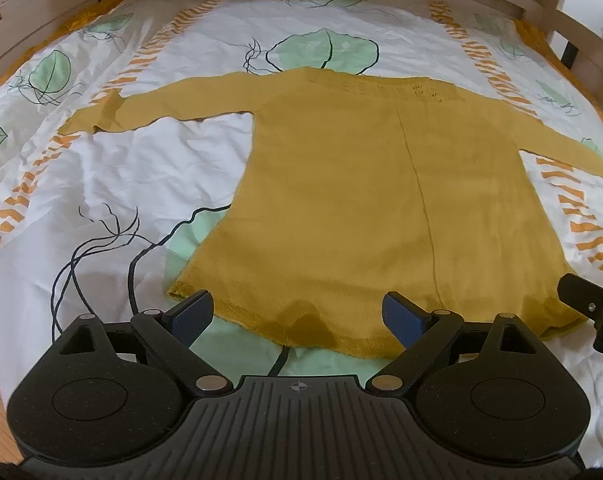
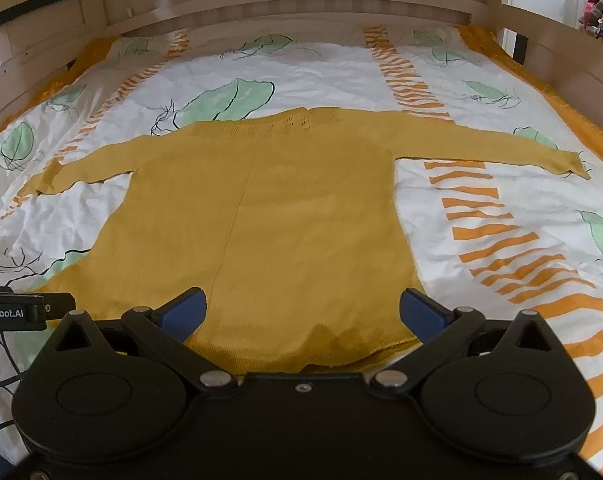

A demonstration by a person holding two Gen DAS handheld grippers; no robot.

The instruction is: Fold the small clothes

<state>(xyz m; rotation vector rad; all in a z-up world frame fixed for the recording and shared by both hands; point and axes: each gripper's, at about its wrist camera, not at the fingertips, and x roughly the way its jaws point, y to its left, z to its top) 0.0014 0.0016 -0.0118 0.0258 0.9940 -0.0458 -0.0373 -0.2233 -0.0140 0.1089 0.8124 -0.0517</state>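
One mustard-yellow sweater (image 1: pixel 361 200) lay spread flat on the bed, neck toward the wooden headboard (image 2: pixel 301 4), both sleeves stretched out to the sides and a crease running down its middle. I had my left gripper (image 1: pixel 299 314) hovering over the near hem, jaws spread wide and gripping nothing, and my right gripper (image 2: pixel 301 312) likewise released over the same hem, beside the left. Under the sweater was a white duvet cover (image 2: pixel 481 208) printed with green leaves and orange stripes.
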